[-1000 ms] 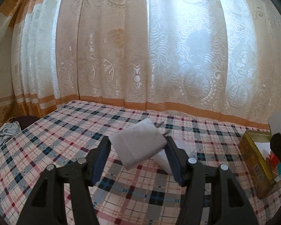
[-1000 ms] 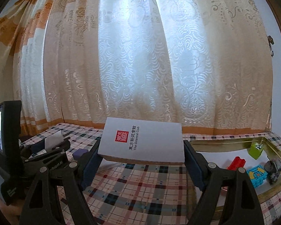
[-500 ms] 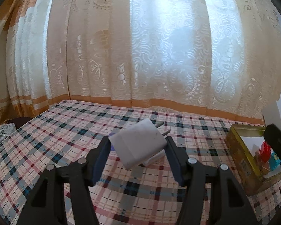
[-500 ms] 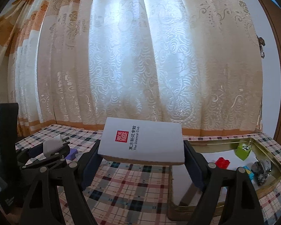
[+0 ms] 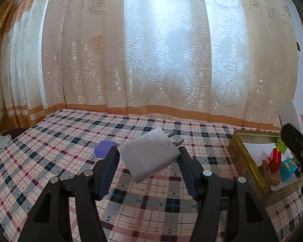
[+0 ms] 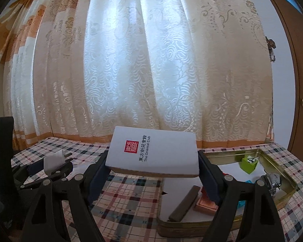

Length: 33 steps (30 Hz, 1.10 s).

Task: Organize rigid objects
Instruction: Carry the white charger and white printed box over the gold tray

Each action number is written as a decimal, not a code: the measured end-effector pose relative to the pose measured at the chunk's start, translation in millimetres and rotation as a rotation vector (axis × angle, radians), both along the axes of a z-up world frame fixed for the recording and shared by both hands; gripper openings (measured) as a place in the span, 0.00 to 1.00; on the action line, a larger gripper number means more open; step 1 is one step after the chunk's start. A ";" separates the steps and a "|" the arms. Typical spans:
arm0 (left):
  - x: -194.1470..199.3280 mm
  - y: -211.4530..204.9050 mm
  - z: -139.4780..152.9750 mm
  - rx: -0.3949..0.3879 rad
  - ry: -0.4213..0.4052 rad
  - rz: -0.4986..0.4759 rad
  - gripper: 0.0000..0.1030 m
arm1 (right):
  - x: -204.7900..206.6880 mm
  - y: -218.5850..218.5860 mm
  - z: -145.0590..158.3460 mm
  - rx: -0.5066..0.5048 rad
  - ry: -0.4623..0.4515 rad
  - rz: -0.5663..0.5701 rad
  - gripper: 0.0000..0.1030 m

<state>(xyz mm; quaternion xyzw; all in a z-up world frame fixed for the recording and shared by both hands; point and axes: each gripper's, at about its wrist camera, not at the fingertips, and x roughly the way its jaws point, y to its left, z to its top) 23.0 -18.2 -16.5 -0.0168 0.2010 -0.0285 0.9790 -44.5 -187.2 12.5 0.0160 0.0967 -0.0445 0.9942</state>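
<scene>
**Both grippers loaded above plaid table; 1 open tin alongside**

Container: 1 gold tin (image 6: 272, 157), lid off, sits on the plaid tablecloth (image 5: 50, 161) at table's R side. White liner inside. Contents seen from R wrist view: 1 green block (image 6: 249, 163) near far wall, 1 grey-silver lump (image 6: 271, 179) at R wall, 1 dark flat bar (image 6: 183, 203) lying at an angle near front wall, 1 orange flat piece (image 6: 205, 201) just beside the bar, partly hidden by gripper finger. L wrist view adds 1 red brick (image 5: 275, 159) and 1 cyan block (image 5: 288, 166), both inside tin. Total visible: 6 items; more may be hidden.

L gripper (image 5: 148, 160): jaws closed down on 1 white charger plug (image 5: 149, 155), held tilted, clear of the cloth, 2 metal prongs pointing away toward curtain. Plug is left of tin, well apart from it.

R gripper (image 6: 152, 161): jaws set wide, clamped on both ends of 1 white box (image 6: 153, 153) w/ red seal and "The Oriental Club" print. Box held roughly level, over tin's near-left part, not touching it.

Loose on cloth: 1 purple block (image 5: 103, 149), just beyond L gripper's L finger.

Backdrop: cream lace curtain (image 5: 151, 50) w/ orange band along table's far edge.
</scene>
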 end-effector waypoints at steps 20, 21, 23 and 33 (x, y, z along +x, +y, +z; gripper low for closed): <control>-13.7 -46.3 13.5 -0.014 -0.027 -0.070 0.57 | -15.0 -47.4 3.3 0.010 -0.028 -0.080 0.81; -14.5 -48.7 14.2 -0.015 -0.029 -0.073 0.57 | -15.9 -50.2 3.8 0.012 -0.030 -0.085 0.81; -16.0 -54.3 15.9 -0.014 -0.032 -0.080 0.57 | -17.0 -55.3 4.8 0.014 -0.033 -0.093 0.81; -20.3 -77.9 21.2 -0.019 -0.045 -0.114 0.57 | -23.4 -90.8 8.4 0.020 -0.048 -0.155 0.81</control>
